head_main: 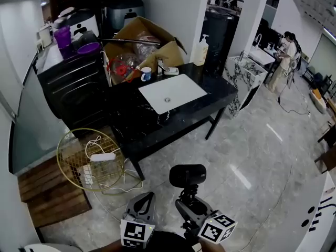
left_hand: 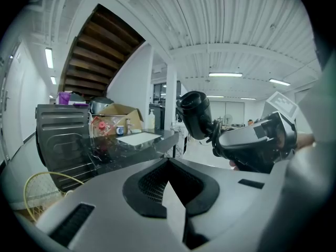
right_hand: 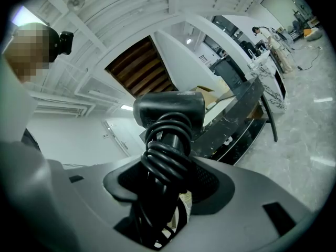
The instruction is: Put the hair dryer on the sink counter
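Open workroom, glossy pale stone floor [head_main: 252, 156]. A black marble tabletop [head_main: 210, 96] with an inset white rectangular sink basin [head_main: 181, 91] stands well ahead of the person. An open brown cardboard box [head_main: 168, 51] and a pale pump soap bottle [head_main: 200, 50] sit at its back edge, and a gold wire basket [head_main: 68, 151] is on the floor beside it. The right hand-held gripper [head_main: 190, 206] is pinching the black hair dryer [head_main: 187, 175] by its handle, barrel up and roughly upright, low in the head view and well apart from the tabletop. In the right gripper view the jaws stand wide around the handle, with the black cord [right_hand: 165, 151] coiled thick around it. The pads probably bear on the cord wraps rather than on bare handle, but the coils hide the contact. The left hand-held gripper [head_main: 147, 199] has its jaws pressed together with nothing between them and is held just beside the right one. Step in hand, by my read: carrying the dryer to the counter, pickup done, placement not yet done. The next move calls for going forward to the tabletop and lowering the dryer onto bare marble beside the basin, not into it. It should be laid on its side so it cannot tip, and the jaws spread only once it is resting. Risk: the loose coil slipping in the grip.
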`<control>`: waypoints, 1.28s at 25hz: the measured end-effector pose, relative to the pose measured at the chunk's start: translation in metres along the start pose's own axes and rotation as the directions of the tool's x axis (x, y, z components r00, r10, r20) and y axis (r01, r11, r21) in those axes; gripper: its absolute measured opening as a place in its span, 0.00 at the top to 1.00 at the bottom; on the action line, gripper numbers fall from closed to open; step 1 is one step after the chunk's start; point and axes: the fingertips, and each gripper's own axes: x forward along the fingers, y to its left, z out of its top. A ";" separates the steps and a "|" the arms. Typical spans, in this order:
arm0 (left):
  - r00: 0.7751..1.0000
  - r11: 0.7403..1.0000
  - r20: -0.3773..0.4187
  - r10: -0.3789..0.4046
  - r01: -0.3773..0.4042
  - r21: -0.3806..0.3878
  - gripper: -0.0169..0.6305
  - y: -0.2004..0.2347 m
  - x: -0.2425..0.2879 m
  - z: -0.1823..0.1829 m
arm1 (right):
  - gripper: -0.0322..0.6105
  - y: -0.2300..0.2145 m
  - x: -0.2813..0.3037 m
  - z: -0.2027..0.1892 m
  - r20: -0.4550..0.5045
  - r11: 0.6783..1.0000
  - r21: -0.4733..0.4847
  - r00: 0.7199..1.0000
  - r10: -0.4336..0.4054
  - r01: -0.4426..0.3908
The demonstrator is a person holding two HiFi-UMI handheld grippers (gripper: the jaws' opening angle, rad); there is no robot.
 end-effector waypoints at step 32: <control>0.966 0.967 0.081 0.246 -0.239 -0.083 0.96 0.221 0.084 0.045 | 0.56 -0.030 0.231 0.065 -0.136 0.995 -0.076 0.989 0.053 -0.064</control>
